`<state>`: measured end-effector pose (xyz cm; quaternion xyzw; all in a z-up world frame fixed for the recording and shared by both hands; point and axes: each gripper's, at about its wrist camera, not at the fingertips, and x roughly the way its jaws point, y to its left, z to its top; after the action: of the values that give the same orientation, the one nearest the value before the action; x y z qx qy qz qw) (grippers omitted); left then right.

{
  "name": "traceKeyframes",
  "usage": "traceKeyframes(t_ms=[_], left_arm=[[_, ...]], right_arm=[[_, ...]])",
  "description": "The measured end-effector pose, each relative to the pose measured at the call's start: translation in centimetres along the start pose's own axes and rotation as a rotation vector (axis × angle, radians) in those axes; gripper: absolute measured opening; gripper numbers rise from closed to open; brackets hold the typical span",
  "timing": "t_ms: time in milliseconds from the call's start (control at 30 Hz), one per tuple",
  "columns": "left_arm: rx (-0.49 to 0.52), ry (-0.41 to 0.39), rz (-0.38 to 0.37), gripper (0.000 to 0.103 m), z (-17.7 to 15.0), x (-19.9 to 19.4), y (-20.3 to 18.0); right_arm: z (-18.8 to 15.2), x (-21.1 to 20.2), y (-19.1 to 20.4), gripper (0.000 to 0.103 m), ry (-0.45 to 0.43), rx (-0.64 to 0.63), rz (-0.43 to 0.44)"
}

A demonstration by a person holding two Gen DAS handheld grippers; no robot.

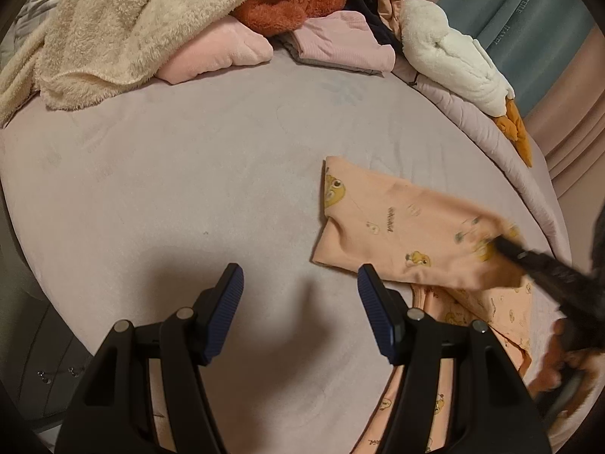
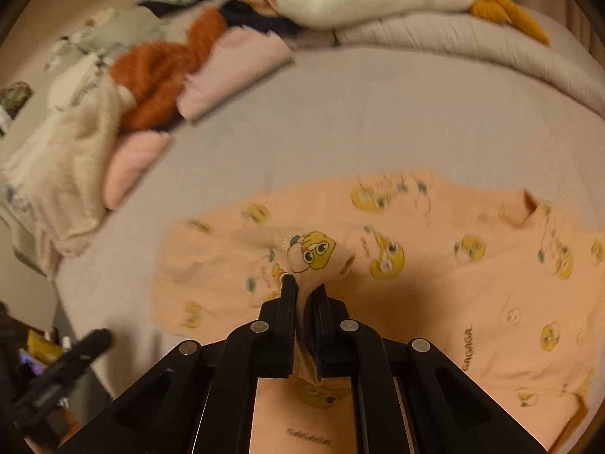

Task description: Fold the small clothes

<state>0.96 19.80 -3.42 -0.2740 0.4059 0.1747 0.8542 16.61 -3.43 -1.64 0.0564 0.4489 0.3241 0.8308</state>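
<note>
Your right gripper (image 2: 304,283) is pinching a bunched edge of the peach garment (image 2: 435,276), fabric squeezed between its pads. Your left gripper (image 1: 300,302) is spread with nothing between its fingers, hovering over bare bed (image 1: 189,174) just beside the garment's near edge. The garment lies on the bed, partly folded over itself. Beyond it, at the bed's far side, sit a cream fleece (image 1: 124,19), a rust fuzzy piece (image 1: 283,0), folded pink clothes (image 1: 340,38) and a white plush (image 1: 450,53).
</note>
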Motion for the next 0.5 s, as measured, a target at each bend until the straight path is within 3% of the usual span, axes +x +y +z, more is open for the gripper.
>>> traceKeyframes(t_ms=[233,500], left_arm=[[0.014,-0.008,-0.005,0.063,0.3,-0.3,-0.5],[0.067,-0.018,-0.003,0.063,0.6,-0.4,-2.3]], right_arm=[[2.8,-4.6,1.4,0.009,-0.148,-0.038,0.050],[3.6,-7.6,0.5,0.009,-0.240,-0.025,0.055]])
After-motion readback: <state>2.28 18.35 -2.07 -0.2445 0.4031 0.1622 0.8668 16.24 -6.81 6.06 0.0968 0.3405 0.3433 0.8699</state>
